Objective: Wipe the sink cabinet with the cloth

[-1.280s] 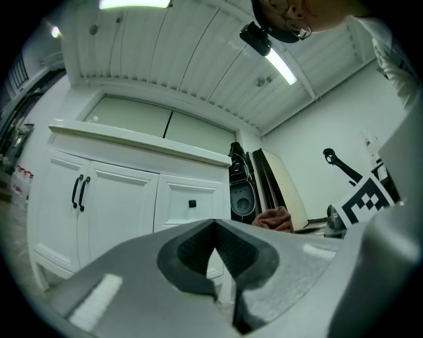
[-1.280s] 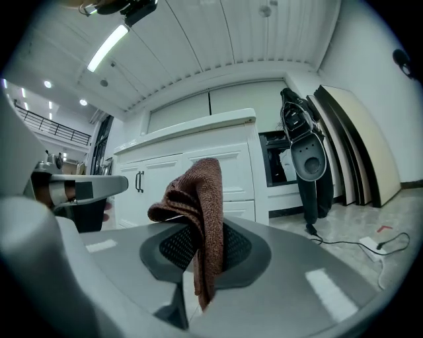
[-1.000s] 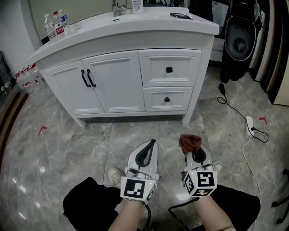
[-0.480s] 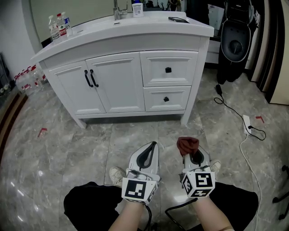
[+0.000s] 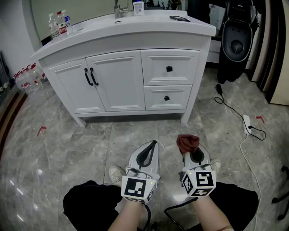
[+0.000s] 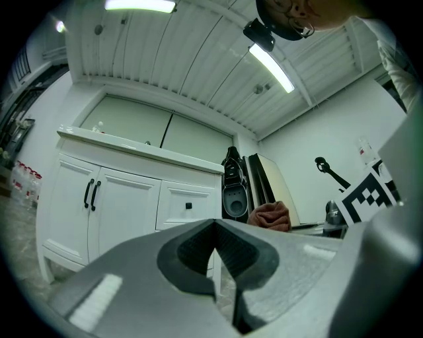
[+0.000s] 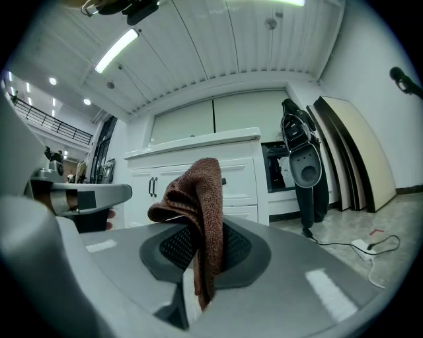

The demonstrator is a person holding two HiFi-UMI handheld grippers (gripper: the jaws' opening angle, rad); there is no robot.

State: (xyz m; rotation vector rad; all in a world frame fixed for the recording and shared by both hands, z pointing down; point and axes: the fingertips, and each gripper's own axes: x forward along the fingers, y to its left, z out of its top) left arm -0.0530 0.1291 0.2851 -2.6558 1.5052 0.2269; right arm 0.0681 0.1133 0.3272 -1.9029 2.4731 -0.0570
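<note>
The white sink cabinet (image 5: pixel 122 81) stands ahead across the marble floor, with two doors at its left and two drawers at its right. It also shows in the left gripper view as the cabinet (image 6: pixel 125 198) and beyond the cloth in the right gripper view as the cabinet (image 7: pixel 244 178). My right gripper (image 5: pixel 193 152) is shut on a reddish-brown cloth (image 5: pixel 188 142), which bunches above its jaws (image 7: pixel 198 211). My left gripper (image 5: pixel 149 149) is shut with nothing in it. Both are held low, well short of the cabinet.
On the countertop are water bottles (image 5: pixel 58 25), a faucet (image 5: pixel 118 9) and a dark flat object (image 5: pixel 179 18). More bottles (image 5: pixel 27 76) sit on the floor at left. A black appliance (image 5: pixel 237 40) stands at right, with a cable and power strip (image 5: pixel 248 124) on the floor.
The view shifted slightly, and the cabinet sits a touch higher in frame. Both grippers stay in about the same place, the cloth still held.
</note>
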